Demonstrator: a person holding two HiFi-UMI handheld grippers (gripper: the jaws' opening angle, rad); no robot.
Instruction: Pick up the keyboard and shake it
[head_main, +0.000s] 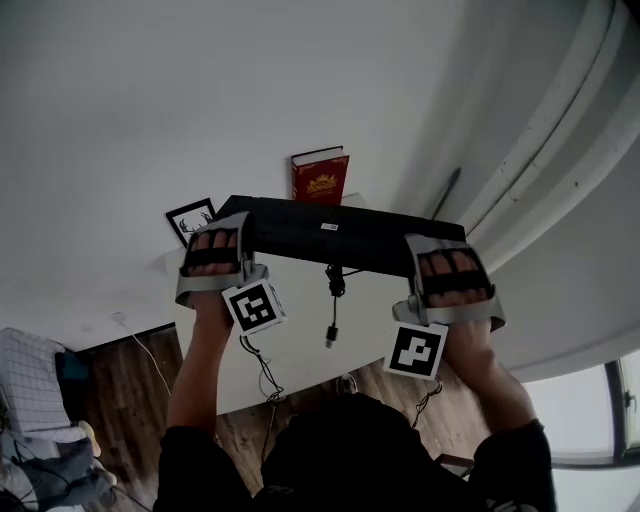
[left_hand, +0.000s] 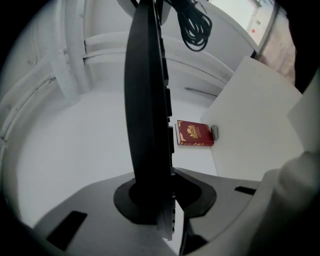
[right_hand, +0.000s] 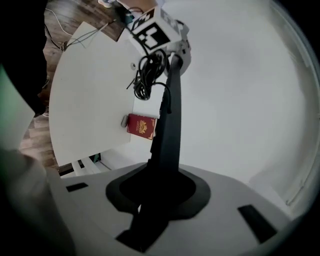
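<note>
The flat black keyboard (head_main: 340, 235) is held raised clear of the white bench (head_main: 300, 365), its ends clamped by the left tool (left_hand: 152, 200) and right tool (right_hand: 157, 192). Under shaking an end could be lost, as the grips appear shallow; the dangling black cable (head_main: 333, 300) could be snagged.

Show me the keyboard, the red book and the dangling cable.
keyboard (head_main: 345, 235), head view, middle of its dark face.
red book (head_main: 321, 182), head view, front cover.
cable (head_main: 334, 282), head view, coiled bundle.
</note>
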